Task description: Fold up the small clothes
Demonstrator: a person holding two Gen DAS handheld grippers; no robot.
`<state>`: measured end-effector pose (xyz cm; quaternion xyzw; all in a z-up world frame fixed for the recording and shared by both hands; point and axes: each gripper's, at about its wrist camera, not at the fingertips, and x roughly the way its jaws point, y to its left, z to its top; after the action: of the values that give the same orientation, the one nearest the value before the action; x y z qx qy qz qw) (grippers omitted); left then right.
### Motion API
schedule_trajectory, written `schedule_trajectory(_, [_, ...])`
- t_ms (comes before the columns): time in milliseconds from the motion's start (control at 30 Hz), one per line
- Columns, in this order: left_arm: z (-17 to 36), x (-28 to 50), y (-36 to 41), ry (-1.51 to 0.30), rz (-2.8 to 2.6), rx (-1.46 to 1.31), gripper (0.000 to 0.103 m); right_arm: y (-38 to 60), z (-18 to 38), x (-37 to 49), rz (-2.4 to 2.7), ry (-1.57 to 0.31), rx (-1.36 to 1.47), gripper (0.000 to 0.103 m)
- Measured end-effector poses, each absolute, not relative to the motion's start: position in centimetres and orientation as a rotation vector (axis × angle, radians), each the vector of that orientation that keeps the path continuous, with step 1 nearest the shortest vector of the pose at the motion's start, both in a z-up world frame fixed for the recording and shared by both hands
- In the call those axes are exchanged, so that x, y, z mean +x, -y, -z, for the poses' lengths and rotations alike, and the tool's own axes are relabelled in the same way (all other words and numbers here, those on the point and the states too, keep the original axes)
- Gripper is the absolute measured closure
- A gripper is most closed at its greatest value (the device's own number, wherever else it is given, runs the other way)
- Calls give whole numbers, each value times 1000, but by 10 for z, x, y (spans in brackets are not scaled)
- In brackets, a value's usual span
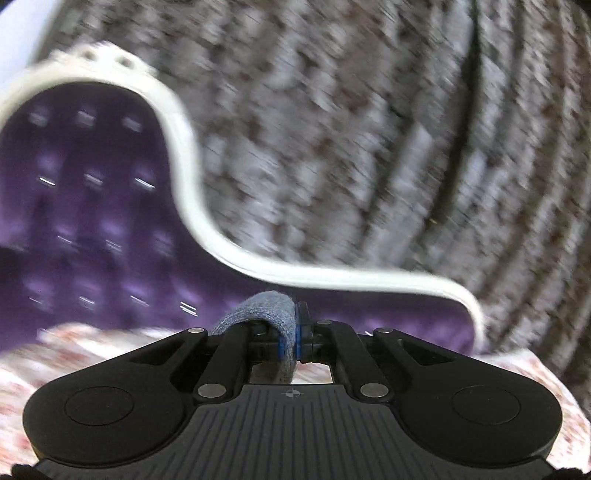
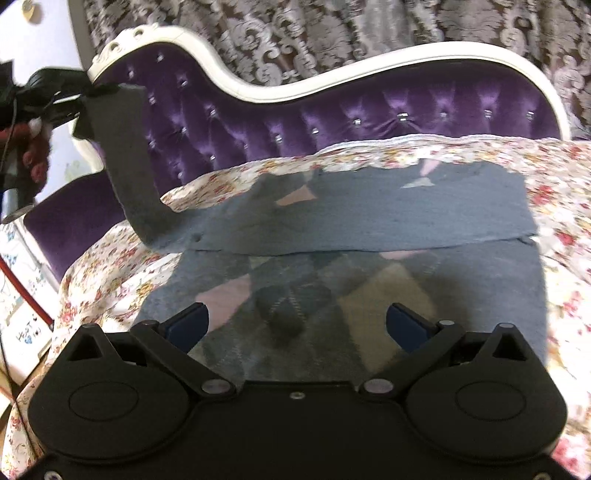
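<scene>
A grey-blue knit sweater (image 2: 369,218) with pink and tan diamond patches lies flat on the floral cover (image 2: 554,206) of a sofa. Its left sleeve (image 2: 125,155) is stretched up off the cover to the upper left. My left gripper (image 2: 88,92) holds that sleeve's end there, with a hand behind it. In the left wrist view, the left gripper (image 1: 291,339) is shut on a fold of the grey-blue sleeve cuff (image 1: 258,314). My right gripper (image 2: 297,321) stands open low over the sweater's near part, with nothing between its fingers.
The sofa has a purple tufted back (image 2: 369,114) with a curved white frame (image 2: 280,92). A patterned grey curtain (image 2: 332,33) hangs behind it. Papers and a red cord (image 2: 26,291) sit left of the sofa. The left wrist view is motion-blurred.
</scene>
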<state>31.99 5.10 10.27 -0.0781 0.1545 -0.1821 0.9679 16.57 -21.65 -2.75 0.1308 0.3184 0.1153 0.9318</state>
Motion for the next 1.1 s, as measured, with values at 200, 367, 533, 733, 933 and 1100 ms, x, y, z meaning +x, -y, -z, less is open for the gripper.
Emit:
schedule_trajectory(200, [-35, 325, 52, -463, 491, -123, 99, 249, 28, 155, -179, -639, 319, 1])
schedule_trajectory(367, [16, 327, 116, -602, 565, -54, 78, 266, 32, 152, -142, -644, 345, 1])
schedule_trajectory(533, [33, 313, 146, -639, 713, 46, 17, 272, 34, 151, -121, -650, 355, 1])
schedule_trajectory(733, [10, 281, 144, -457, 832, 150, 0, 274, 36, 154, -110, -656, 355, 1])
schedule_trajectory(933, [-11, 271, 122, -414, 911, 77, 0, 270, 36, 161, -109, -662, 334, 1])
schedule_trajectory(1100, [6, 282, 121, -470, 836, 169, 0, 267, 33, 170, -115, -663, 321, 1])
